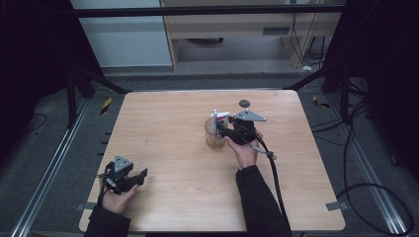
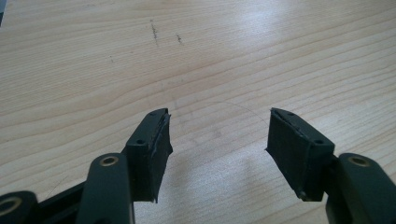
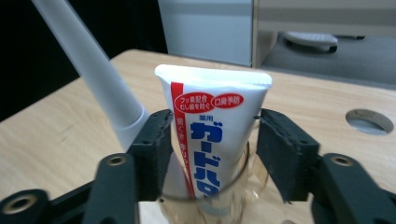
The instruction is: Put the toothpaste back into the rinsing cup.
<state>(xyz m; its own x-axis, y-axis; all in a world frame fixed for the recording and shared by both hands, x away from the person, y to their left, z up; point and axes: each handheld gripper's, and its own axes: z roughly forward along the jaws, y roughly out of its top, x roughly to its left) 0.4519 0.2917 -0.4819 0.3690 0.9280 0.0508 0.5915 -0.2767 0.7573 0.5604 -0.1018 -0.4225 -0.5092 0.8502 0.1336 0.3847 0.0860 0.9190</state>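
Observation:
A clear plastic cup [image 1: 215, 138] stands upright near the middle of the wooden table [image 1: 168, 148]. In it stand a white toothpaste tube [image 3: 212, 140] with red and blue print and a white toothbrush handle [image 3: 93, 65] that leans away to the left. My right gripper [image 3: 212, 126] reaches the cup from its right at the level of the rim [image 3: 243, 182], open, with the tube between its pads and a thin gap on each side. In the high view the right gripper [image 1: 223, 129] sits against the cup. My left gripper [image 2: 217, 126] rests low over bare wood at the near left corner [image 1: 141, 175], open and holding nothing.
A round hole [image 3: 369, 121] in the tabletop lies just beyond the cup, towards the far edge. A black cable [image 1: 274, 173] trails from the right gripper across the table to the near edge. Dark frame bars and floor cables surround the table.

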